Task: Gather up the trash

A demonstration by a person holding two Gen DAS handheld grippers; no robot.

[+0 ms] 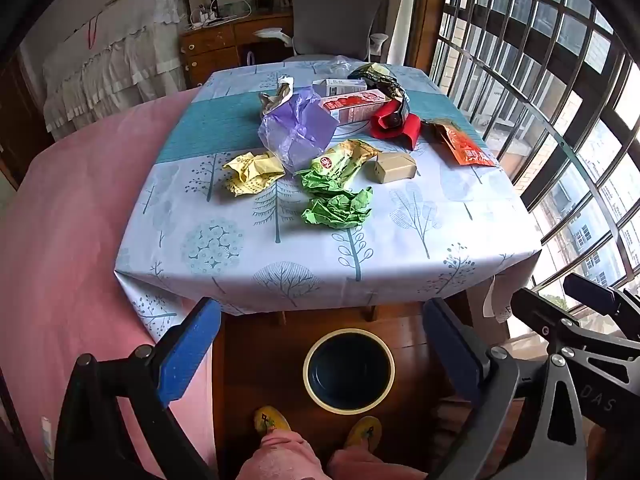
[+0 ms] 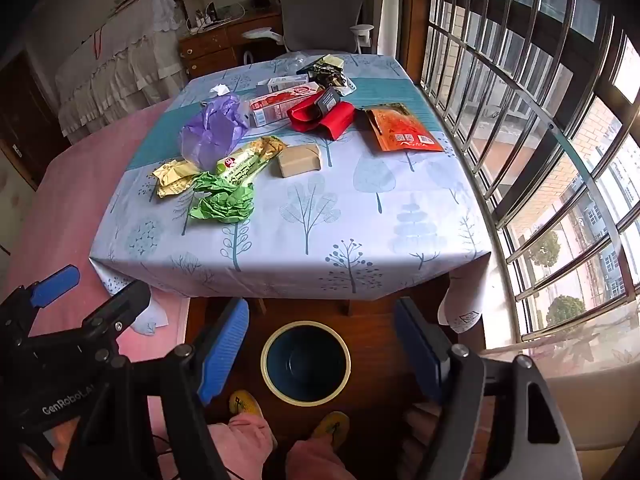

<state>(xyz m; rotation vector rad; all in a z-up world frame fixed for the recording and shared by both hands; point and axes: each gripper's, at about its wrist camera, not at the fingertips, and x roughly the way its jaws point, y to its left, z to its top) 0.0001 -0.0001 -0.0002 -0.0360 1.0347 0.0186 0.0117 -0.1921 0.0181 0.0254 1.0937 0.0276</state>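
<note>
Trash lies on the tree-patterned tablecloth: crumpled green paper, a yellow wrapper, a purple plastic bag, a beige box, red packaging, an orange pouch and a red-white carton. A round bin with a cream rim stands on the floor below the table's near edge. My left gripper and right gripper hang open and empty above the bin.
A pink bed adjoins the table's left side. Barred windows run along the right. A grey chair and wooden desk stand beyond the table. The person's pink trouser legs and yellow slippers are beside the bin.
</note>
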